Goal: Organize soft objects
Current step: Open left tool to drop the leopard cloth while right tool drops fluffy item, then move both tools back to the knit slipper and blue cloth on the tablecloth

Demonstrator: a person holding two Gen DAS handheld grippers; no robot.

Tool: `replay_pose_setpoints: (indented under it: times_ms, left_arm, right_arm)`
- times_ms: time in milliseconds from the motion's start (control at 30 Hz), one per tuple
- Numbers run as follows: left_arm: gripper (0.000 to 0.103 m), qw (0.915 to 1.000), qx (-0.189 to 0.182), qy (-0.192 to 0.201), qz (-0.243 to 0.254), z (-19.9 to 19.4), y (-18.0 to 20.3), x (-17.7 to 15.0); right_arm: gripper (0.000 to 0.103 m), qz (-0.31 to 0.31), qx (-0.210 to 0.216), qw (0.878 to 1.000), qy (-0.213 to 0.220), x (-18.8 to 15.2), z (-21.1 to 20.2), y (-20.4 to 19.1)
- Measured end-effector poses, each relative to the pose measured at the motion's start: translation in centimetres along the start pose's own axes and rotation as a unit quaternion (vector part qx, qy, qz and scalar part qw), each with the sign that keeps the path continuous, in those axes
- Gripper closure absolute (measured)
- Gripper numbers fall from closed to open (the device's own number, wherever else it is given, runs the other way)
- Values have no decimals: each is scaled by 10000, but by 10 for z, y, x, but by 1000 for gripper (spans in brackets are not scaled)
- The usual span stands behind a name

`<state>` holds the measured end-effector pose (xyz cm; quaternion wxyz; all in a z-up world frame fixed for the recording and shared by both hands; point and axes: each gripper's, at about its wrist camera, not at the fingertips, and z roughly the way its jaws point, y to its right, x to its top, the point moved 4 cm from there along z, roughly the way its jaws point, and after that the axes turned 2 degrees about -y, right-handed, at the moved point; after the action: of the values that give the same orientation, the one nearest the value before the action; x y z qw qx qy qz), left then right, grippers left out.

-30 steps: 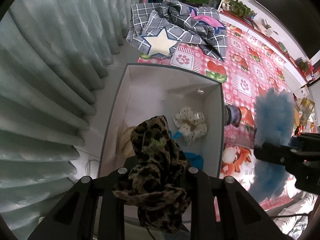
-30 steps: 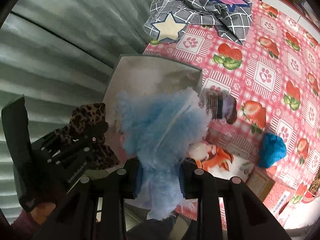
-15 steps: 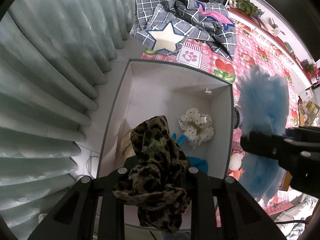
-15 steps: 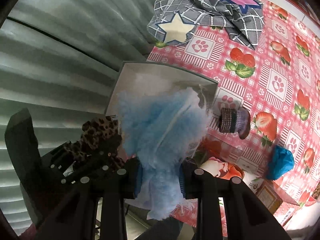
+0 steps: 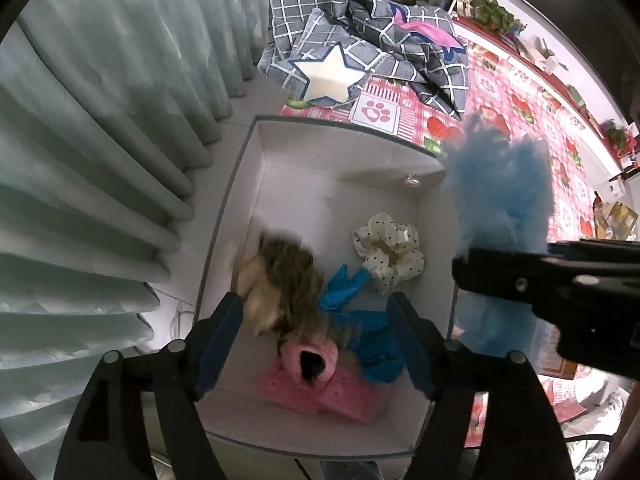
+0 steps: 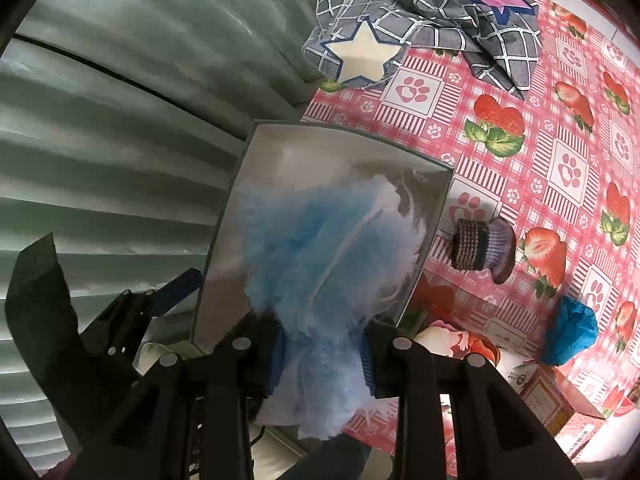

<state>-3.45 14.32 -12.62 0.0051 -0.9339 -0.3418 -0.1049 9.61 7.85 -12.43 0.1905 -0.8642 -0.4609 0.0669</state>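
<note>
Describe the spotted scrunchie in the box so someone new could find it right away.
Find the white box beside the red strawberry tablecloth. Inside, near its right wall, lies the scrunchie: cream with black dots, unlike the blue and pink items nearby.

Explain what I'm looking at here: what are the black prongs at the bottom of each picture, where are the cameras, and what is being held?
There is no robot. A person holds a pair of hand tongs in each hand, and each has a wide-angle camera looking forward along its two fingers. The black prongs are those fingers.

In the left camera's picture, the left tongs stand open above a white box. A blurred leopard-print scrunchie is inside the box's outline, seemingly just let go. Also in the box lie a cream dotted scrunchie, blue cloth and a pink fuzzy item.

In the right camera's picture, the right tongs are shut on a fluffy blue piece, held over the box edge. On the strawberry tablecloth lie a grey checked blanket, a knitted striped item and a blue bundle.
</note>
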Motion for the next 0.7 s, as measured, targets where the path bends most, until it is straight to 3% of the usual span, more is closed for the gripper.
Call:
replay_pose_setpoints:
  times_ms: [33,67,100,133,167,300,333,433,700]
  left_arm:
    - [25,10000,-7,-23,-8,0,0,0]
    - [25,10000,-33,-51,-18,1,0,0]
    - [24,10000,-52,-61,-28,1,-1,1]
    - [22,10000,-55,-60,-37,1,-1,1]
    - [18,10000,-35,-74,-53,2,-2,1]
    - [0,9996,14,-280,-98,7,-3,-1]
    - [0,9996,20,-263,-71,7,-2,-1]
    - [0,9996,-47,-237,-145,6,-4,-1]
    - [0,9995,-60,-296,-112,3,2,-2]
  right_arm:
    - [70,0,0,10000,-5,0,0,0]
    - [61,-5,11,10000,-18,0,0,0]
    - [51,-16,40,10000,-25,1,0,-1]
    - [31,-30,73,10000,6,1,-1,-1]
    - [22,-44,92,9999,38,1,-2,-2]
    - [22,-112,18,9999,124,3,-7,-4]
    - [21,-107,11,9998,157,4,-8,-4]
    - [0,-15,-189,9995,268,5,-12,2]
    - [0,273,-49,9991,329,4,-21,15]
